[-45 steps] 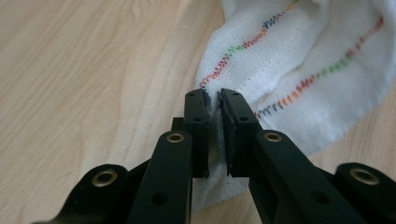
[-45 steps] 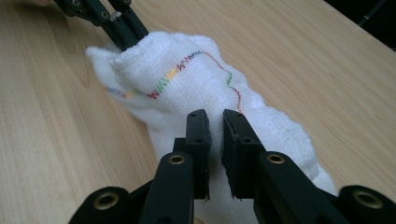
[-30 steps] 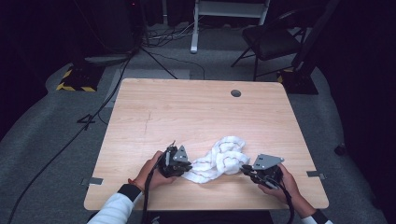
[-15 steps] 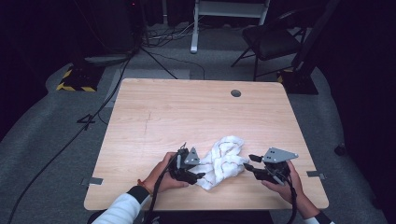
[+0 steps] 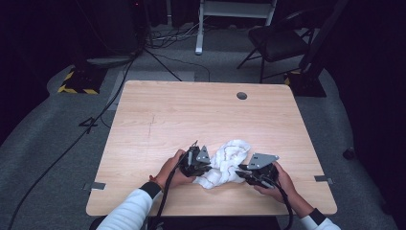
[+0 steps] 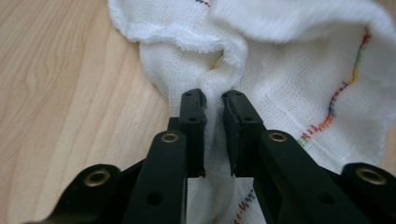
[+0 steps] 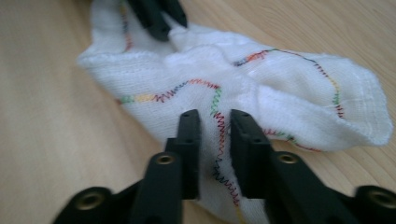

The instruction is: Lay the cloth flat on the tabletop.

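At the near edge of the light wooden table [image 5: 158, 120], the person's two forearms come in from below, the left one in a white ribbed sleeve [image 5: 127, 213]. The left hand [image 5: 168, 171] holds the left gripper [image 5: 203, 168], a black two-jaw tool with a grey three-cornered plate on top; the right hand [image 5: 282, 184] holds the right gripper [image 5: 241, 171] of the same make. Both point inward at the crumpled white woven cloth with multicoloured zigzag stitching [image 5: 225, 164], which lies bunched between them on the near middle of the table, a little right of centre.

In the left gripper view, the left gripper [image 6: 214, 100] has its jaws drawn narrow after closing just now, and a raised fold of the cloth [image 6: 280, 74] is pinched between the pads. In the right gripper view, the right gripper [image 7: 215, 122] has likewise just closed to a narrow gap, clamped on a ridge of the cloth [image 7: 261, 88] where a stitched seam runs through the jaws. At the far side of the cloth in that view, the black tips of the other gripper [image 7: 156, 18] bite into its opposite end.

Farther off, the tabletop is bare wood with a round dark cable hole [image 5: 242, 96] near its far right edge. Beyond the table lie a grey carpeted floor [image 5: 57, 143], black cables [image 5: 115, 96], a black chair [image 5: 277, 40] and a white metal stand [image 5: 234, 14].
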The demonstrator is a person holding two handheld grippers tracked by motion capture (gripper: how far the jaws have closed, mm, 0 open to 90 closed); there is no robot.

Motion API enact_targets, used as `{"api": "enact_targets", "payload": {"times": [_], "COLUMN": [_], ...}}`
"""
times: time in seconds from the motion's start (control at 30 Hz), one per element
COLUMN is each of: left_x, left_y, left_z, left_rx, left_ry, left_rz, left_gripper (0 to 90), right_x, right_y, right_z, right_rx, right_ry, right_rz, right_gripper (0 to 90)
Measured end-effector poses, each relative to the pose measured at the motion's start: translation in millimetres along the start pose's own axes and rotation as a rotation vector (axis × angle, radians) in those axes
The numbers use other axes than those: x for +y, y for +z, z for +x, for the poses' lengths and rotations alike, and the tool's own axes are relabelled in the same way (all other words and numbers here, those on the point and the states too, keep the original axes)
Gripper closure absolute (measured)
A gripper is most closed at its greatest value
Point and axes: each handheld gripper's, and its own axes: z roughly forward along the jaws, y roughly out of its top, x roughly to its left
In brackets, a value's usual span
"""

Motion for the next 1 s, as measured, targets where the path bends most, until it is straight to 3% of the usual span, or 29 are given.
{"api": "enact_targets", "payload": {"times": [0.1,0.17,0.37,0.6,0.67,0.73,0.77,0.83,0.87,1.0], "left_x": [-2.4,-4.9,-20.7,-36.0,-41.6,-47.5,-49.7,-53.9,-54.2,-49.9], "left_y": [-5.0,-9.9,-25.6,-34.8,-38.9,-44.1,-46.7,-53.0,-54.8,-55.1], "left_z": [3.3,5.1,15.4,12.3,11.9,11.0,10.5,9.7,8.8,7.4], "left_rx": [0.002,0.031,0.032,0.037,0.043,0.048,0.058,0.052,0.059,0.068], "left_ry": [-0.015,-0.024,-0.101,-0.122,-0.138,-0.165,-0.173,-0.182,-0.185,-0.19], "left_rz": [-0.014,-0.008,-0.028,-0.009,-0.017,-0.031,-0.038,-0.074,-0.085,-0.105], "left_gripper": [80.3,81.4,83.1,83.4,81.7,77.2,77.2,69.3,60.2,51.2], "right_x": [-3.4,-6.5,-25.7,-51.9,-59.5,-57.9,-57.9,-51.2,-44.8,-37.6], "right_y": [-12.9,-20.8,-27.7,-33.9,-41.4,-47.7,-47.7,-53.1,-55.3,-53.9], "right_z": [-0.2,-2.4,-12.3,-25.7,-31.9,-33.0,-33.0,-32.1,-30.1,-26.8], "right_rx": [0.041,0.044,-0.003,-0.104,-0.113,-0.121,-0.121,-0.118,-0.114,-0.087], "right_ry": [-0.024,-0.008,0.039,0.103,0.151,0.167,0.167,0.17,0.162,0.155], "right_rz": [-0.004,-0.017,0.023,0.09,0.068,0.029,0.029,-0.021,-0.05,-0.084], "right_gripper": [81.8,82.4,80.7,74.3,72.0,69.6,69.6,66.1,64.1,58.6]}}
